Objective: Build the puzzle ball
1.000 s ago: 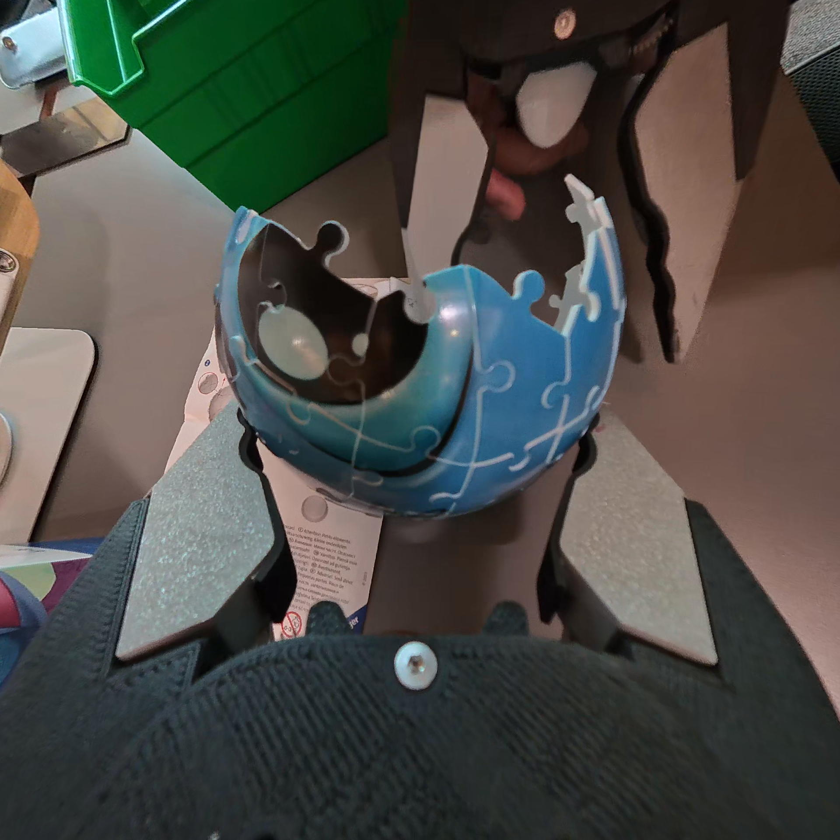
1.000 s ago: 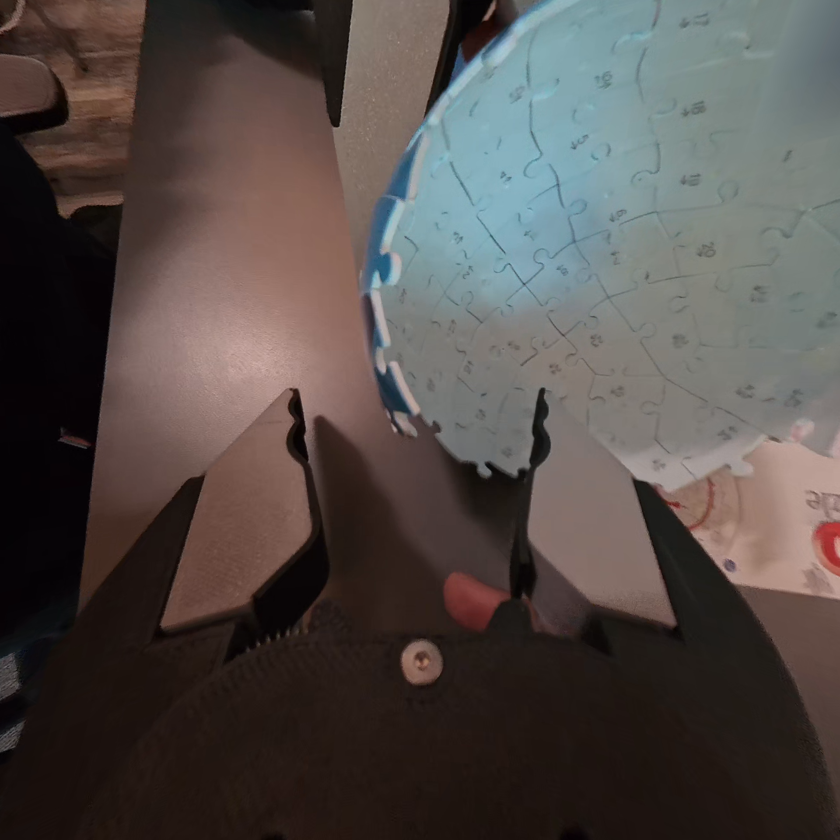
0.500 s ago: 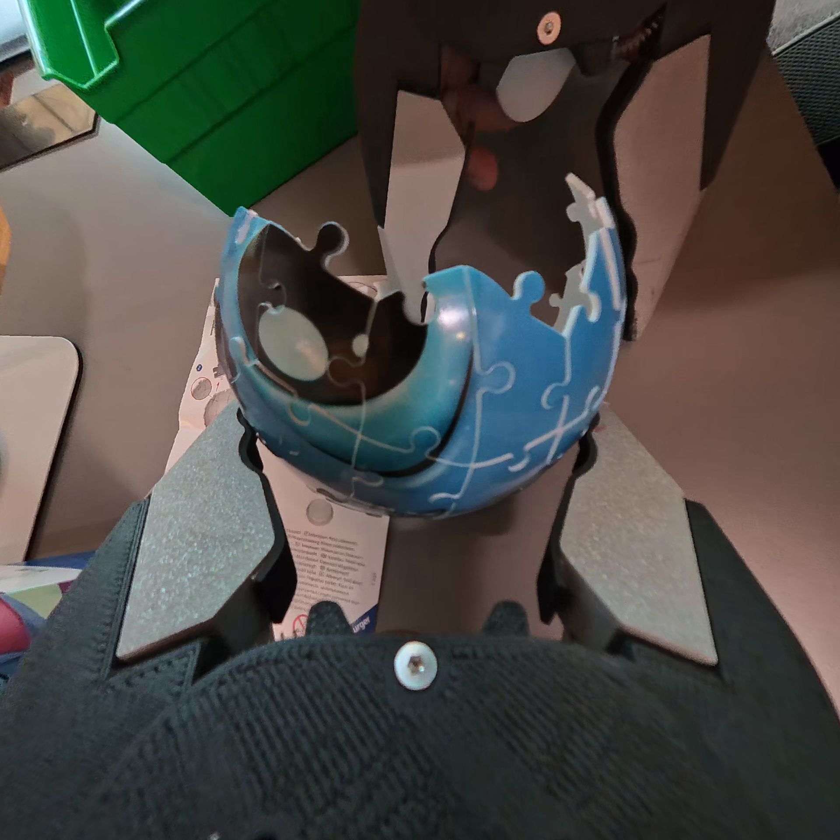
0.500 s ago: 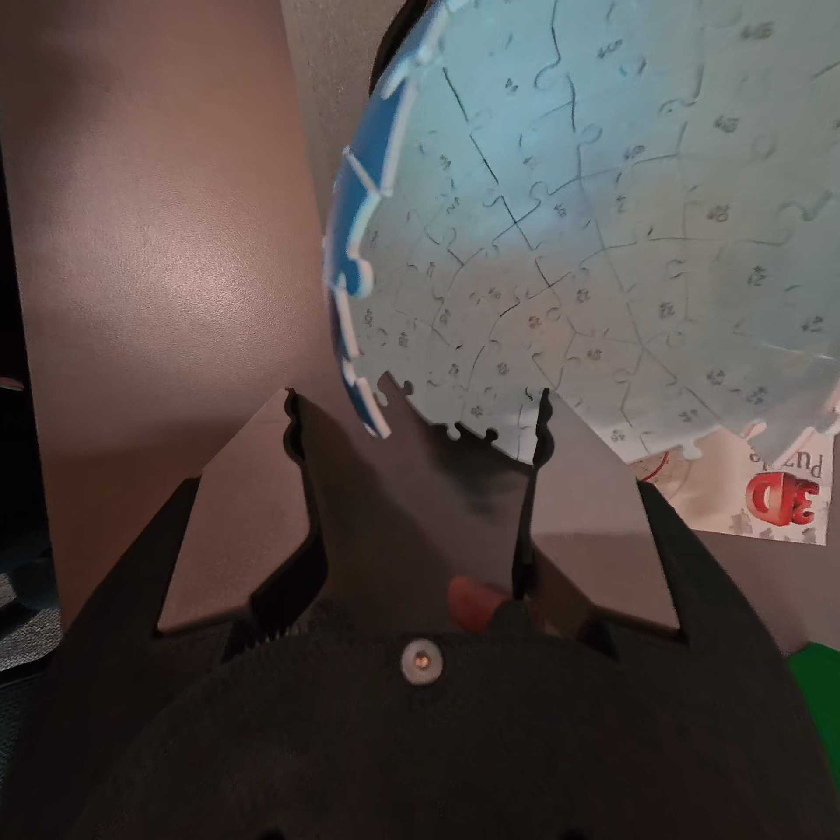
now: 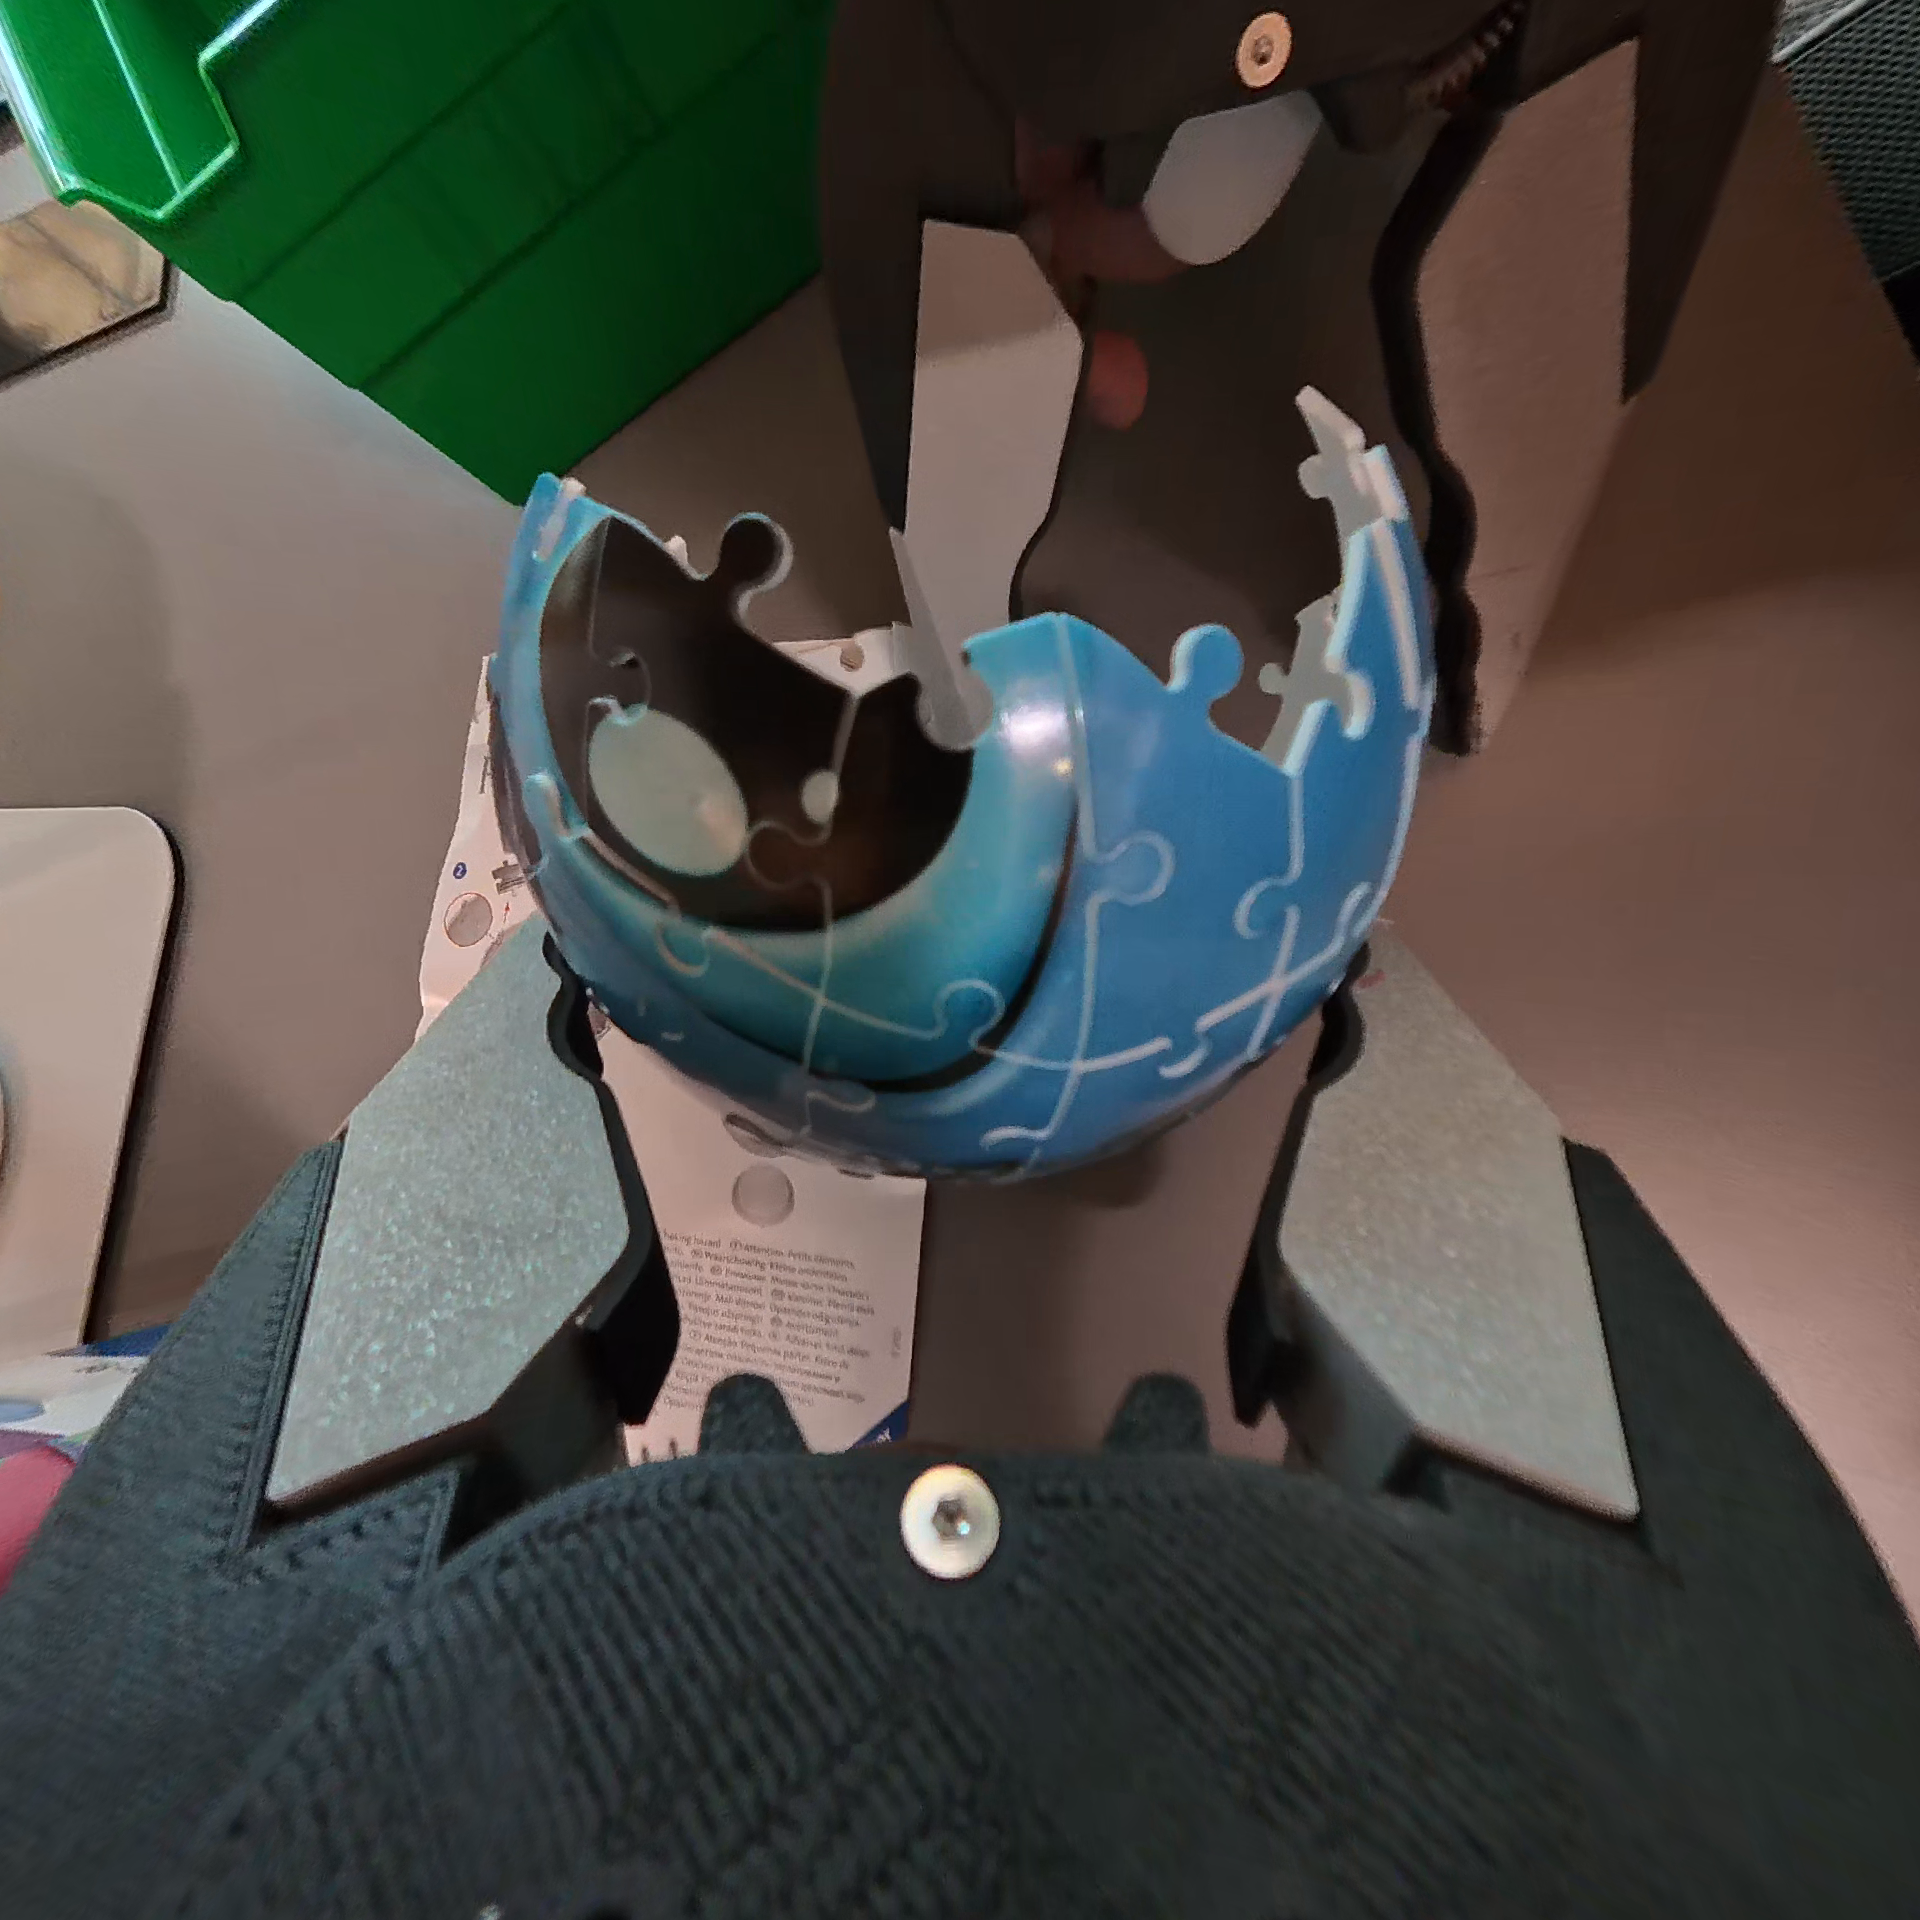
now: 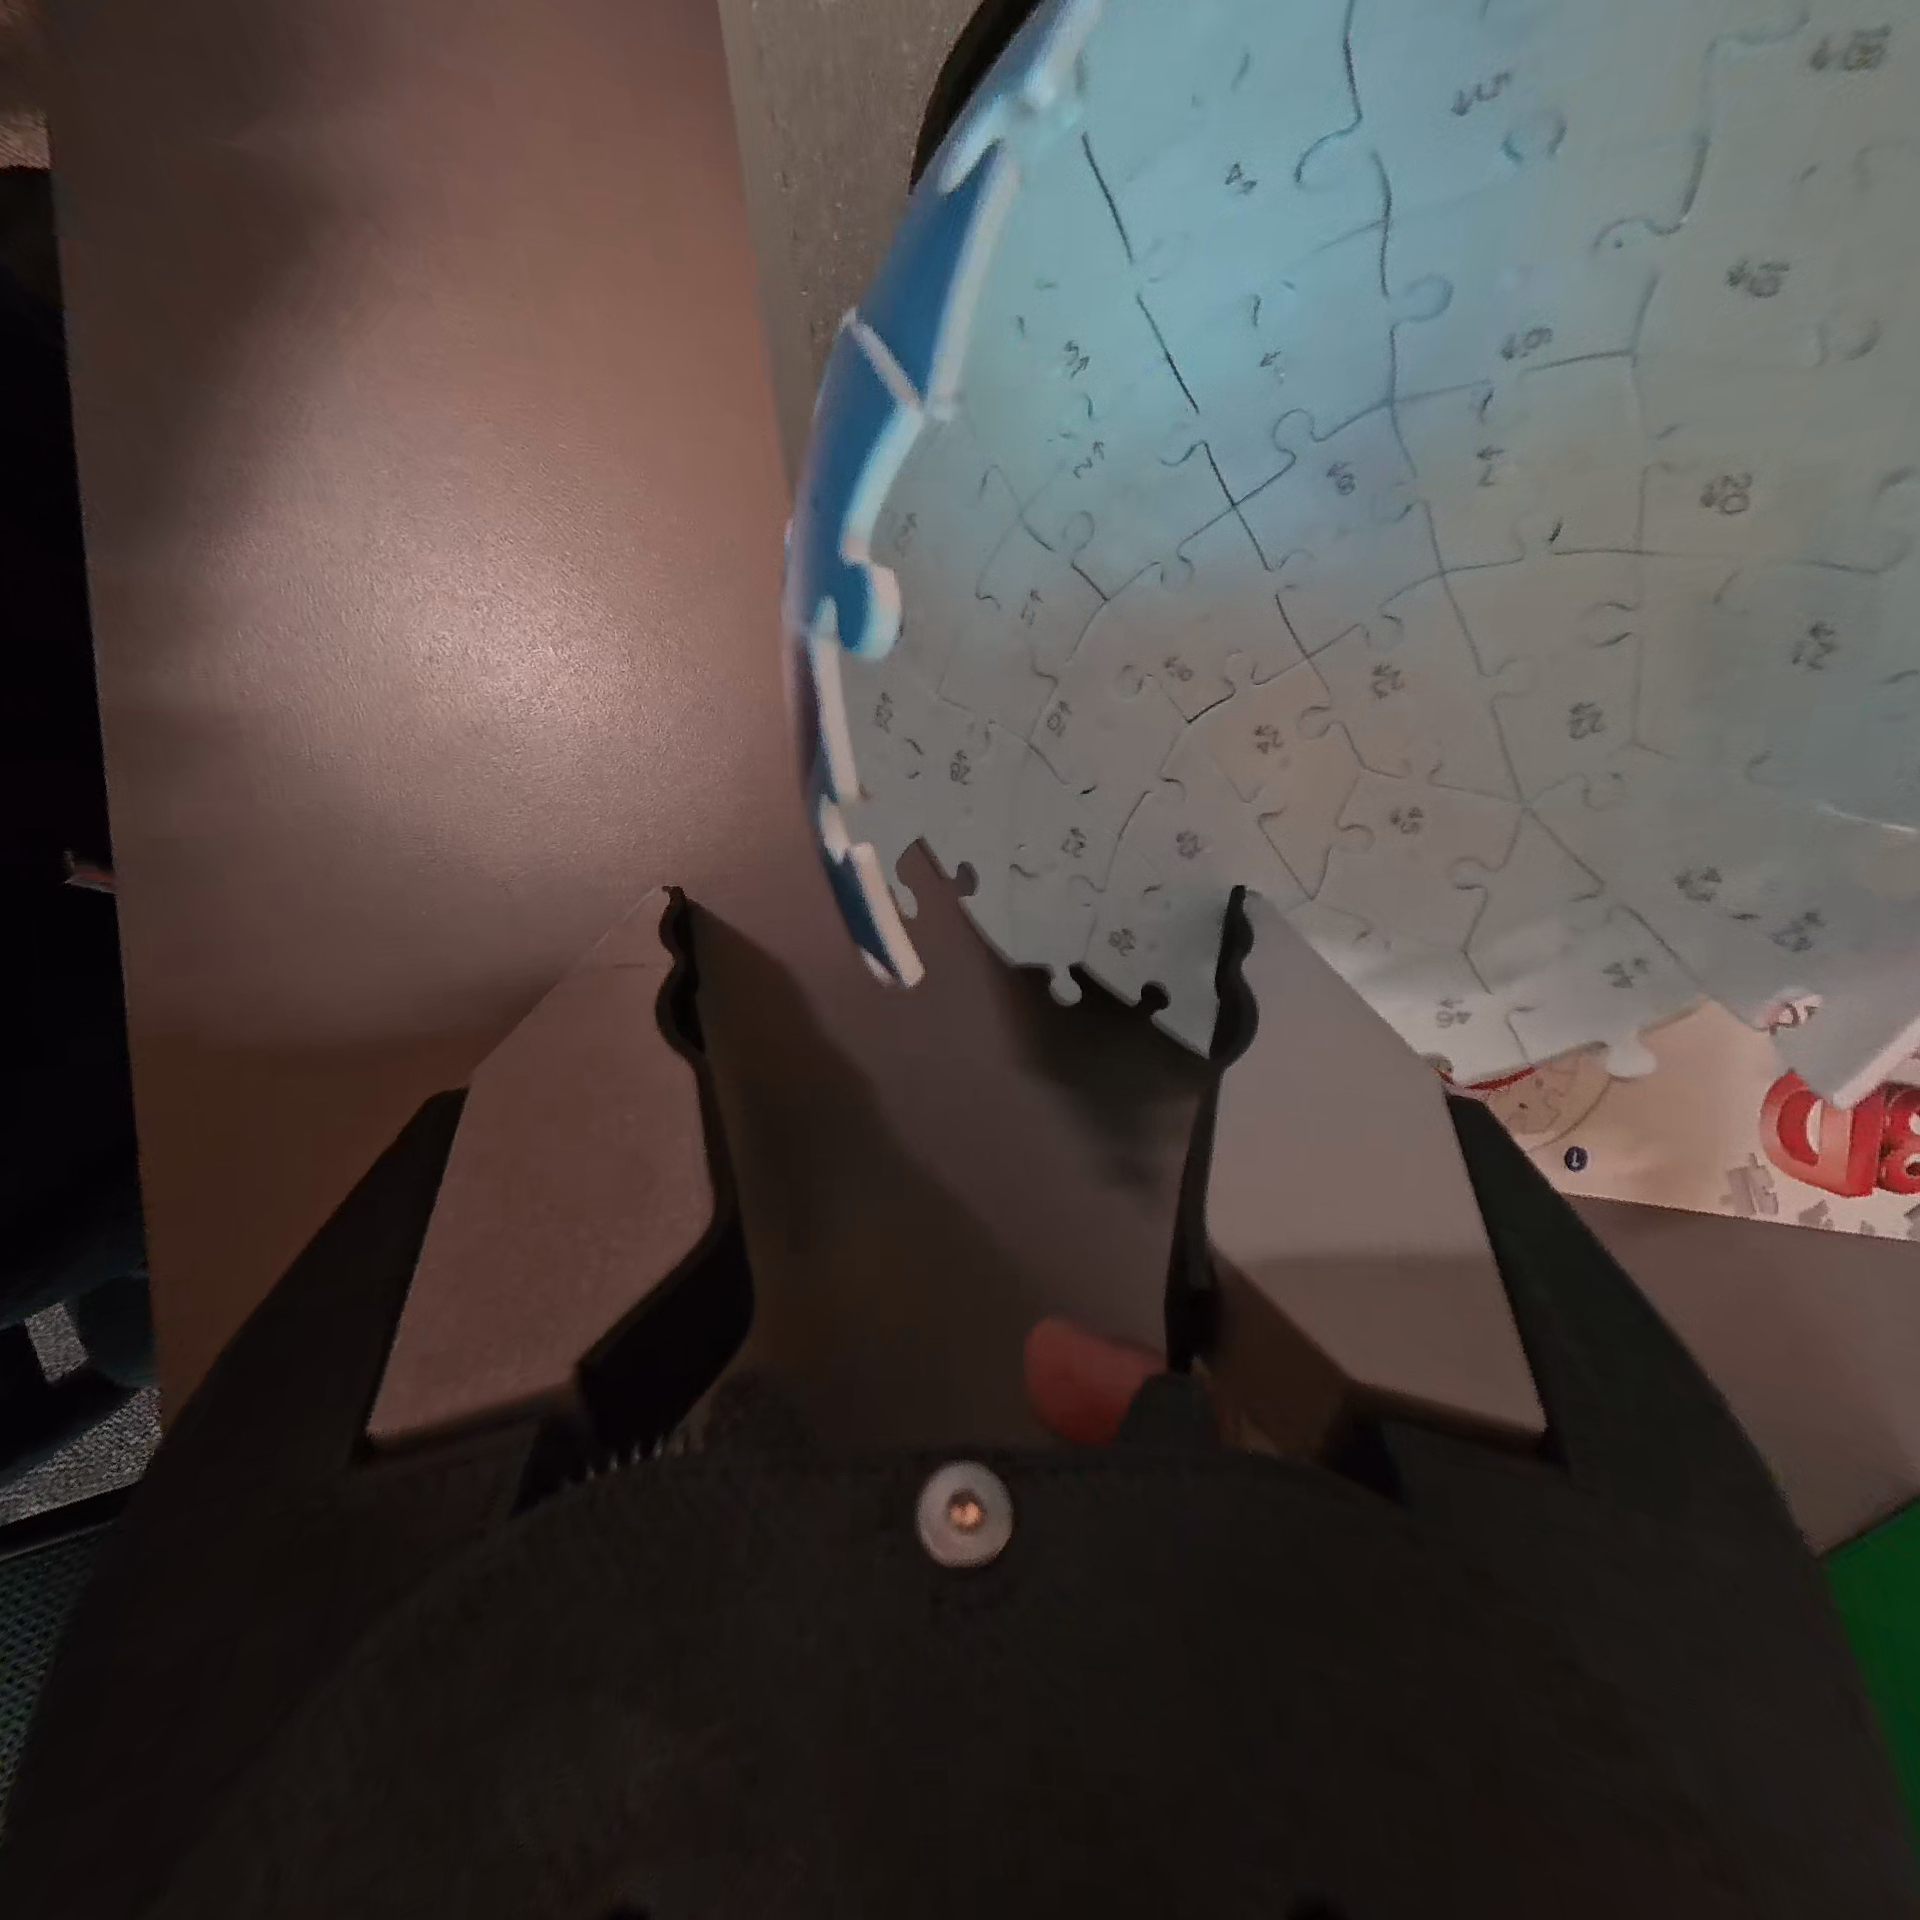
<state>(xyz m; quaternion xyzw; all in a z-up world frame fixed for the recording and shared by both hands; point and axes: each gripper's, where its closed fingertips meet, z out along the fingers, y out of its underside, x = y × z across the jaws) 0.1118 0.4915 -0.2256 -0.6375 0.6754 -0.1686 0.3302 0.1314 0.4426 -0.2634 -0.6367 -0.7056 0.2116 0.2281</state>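
Observation:
The half-built blue puzzle ball (image 5: pixel 1174 935) is an open shell with a dark patch and a pale disc on its near side. My left gripper (image 5: pixel 951 997) is shut on its lower sides and holds it above the table. A thin pale piece (image 5: pixel 930 644) stands on edge in a gap at the rim. My right gripper (image 6: pixel 956 914) is open and empty. It faces the ball's pale numbered inside (image 6: pixel 1403 520), and its right fingertip (image 6: pixel 1236 935) overlaps the jagged rim. In the left wrist view the right gripper (image 5: pixel 1236 582) hangs over the ball's far rim.
A green bin (image 5: pixel 468 187) stands at the back left. A printed instruction sheet (image 5: pixel 790 1278) lies under the ball and also shows in the right wrist view (image 6: pixel 1714 1143). A white board (image 5: pixel 73 1039) and a colourful box (image 5: pixel 42 1455) lie at the left.
The right gripper has moved in closer to the ball's open rim, still open. The left gripper keeps its hold on the ball, which has barely moved.

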